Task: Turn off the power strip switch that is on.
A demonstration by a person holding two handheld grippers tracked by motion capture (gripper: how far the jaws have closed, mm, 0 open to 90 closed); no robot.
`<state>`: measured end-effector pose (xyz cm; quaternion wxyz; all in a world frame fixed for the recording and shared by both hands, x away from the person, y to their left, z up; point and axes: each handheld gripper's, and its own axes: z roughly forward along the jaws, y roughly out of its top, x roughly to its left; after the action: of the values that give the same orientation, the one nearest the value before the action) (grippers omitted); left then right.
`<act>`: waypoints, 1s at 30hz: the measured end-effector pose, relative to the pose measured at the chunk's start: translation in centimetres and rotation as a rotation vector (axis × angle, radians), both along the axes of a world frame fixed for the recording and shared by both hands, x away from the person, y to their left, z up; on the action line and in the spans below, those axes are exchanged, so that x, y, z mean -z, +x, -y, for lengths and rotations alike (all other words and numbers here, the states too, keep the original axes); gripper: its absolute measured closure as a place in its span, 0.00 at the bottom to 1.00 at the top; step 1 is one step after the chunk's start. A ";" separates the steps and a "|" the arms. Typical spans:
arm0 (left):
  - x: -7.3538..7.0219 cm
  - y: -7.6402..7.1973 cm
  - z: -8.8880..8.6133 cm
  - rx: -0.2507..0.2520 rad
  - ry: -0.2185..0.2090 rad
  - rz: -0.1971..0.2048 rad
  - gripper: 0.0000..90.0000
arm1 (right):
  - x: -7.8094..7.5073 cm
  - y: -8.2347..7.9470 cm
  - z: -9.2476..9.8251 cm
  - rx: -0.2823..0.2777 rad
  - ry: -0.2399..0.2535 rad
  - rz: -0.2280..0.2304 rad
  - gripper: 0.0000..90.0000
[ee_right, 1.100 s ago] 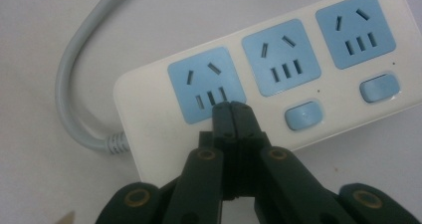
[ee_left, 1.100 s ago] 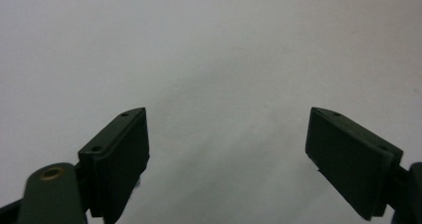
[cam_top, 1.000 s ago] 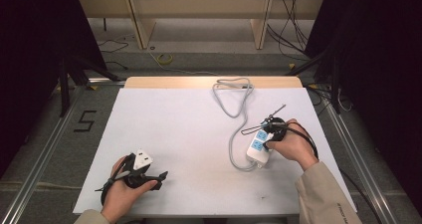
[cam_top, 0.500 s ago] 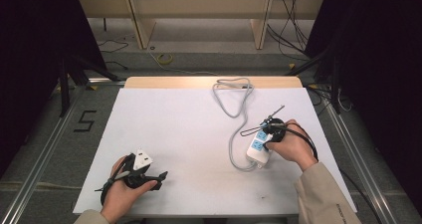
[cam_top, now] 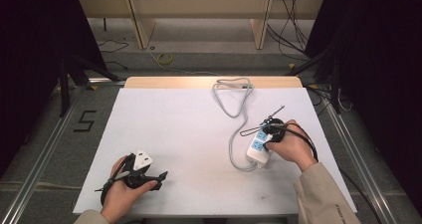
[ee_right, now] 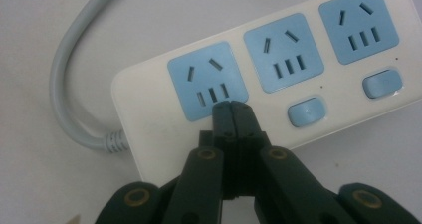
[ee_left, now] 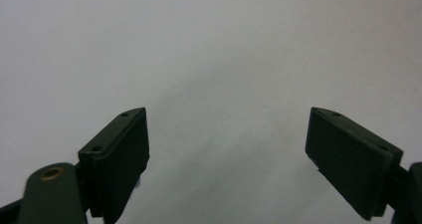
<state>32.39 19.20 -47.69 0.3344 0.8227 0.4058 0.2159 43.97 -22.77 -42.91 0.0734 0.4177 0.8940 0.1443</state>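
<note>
Your right gripper has its fingers pressed together, nothing btwn them, tips touching the white power strip at the socket nearest its grey cord. Strip lies on the white surface, right side. Your left gripper, fingers wide apart, sits near the front-left edge.

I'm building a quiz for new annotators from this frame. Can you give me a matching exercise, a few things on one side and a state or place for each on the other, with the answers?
Things:
1. left gripper
2. right gripper
3. power strip
4. grey cable

States or places:
A. loops toward the table's far edge
B. jaws closed, tips over the blue socket nearest the cable
C. jaws wide apart over bare white table
D. white body, blue sockets and switches

Pairs: 1-C, 2-B, 3-D, 4-A
</note>
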 end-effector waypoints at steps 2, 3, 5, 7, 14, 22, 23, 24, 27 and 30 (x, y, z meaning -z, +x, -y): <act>0.0 0.0 0.0 -0.002 -0.002 -0.001 0.19 | 0.0 0.0 0.1 0.000 0.006 -0.002 1.00; 0.0 0.0 0.0 0.000 0.000 0.001 0.19 | 0.0 0.0 0.1 0.002 0.007 -0.004 1.00; 0.0 0.0 0.0 0.000 0.000 0.001 0.19 | 0.0 0.0 0.1 0.002 0.005 -0.001 1.00; 0.0 0.0 0.0 0.000 0.000 0.001 0.19 | 0.0 0.0 0.1 0.004 0.007 -0.003 1.00; 0.0 0.0 0.0 0.003 0.004 0.000 0.19 | 0.1 0.0 0.3 0.013 0.027 -0.007 1.00; 0.0 0.0 0.0 0.003 0.004 -0.001 0.19 | 0.2 0.0 0.2 0.012 0.020 -0.002 1.00; 0.0 0.0 0.0 0.003 0.004 0.000 0.19 | 0.2 0.0 0.2 0.012 0.021 -0.002 1.00; 0.0 0.0 0.0 0.003 0.004 0.000 0.19 | 0.2 0.0 0.3 0.013 0.023 -0.004 1.00; 0.0 0.0 0.0 0.004 0.005 -0.001 0.19 | 0.2 0.0 0.4 0.015 0.028 -0.002 1.00; 0.0 0.0 0.0 0.004 0.005 -0.001 0.19 | 0.2 0.0 0.4 0.015 0.028 -0.002 1.00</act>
<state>32.36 19.17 -47.69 0.3329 0.8243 0.4038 0.2160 43.96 -23.13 -43.13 0.0675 0.4255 0.8889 0.1559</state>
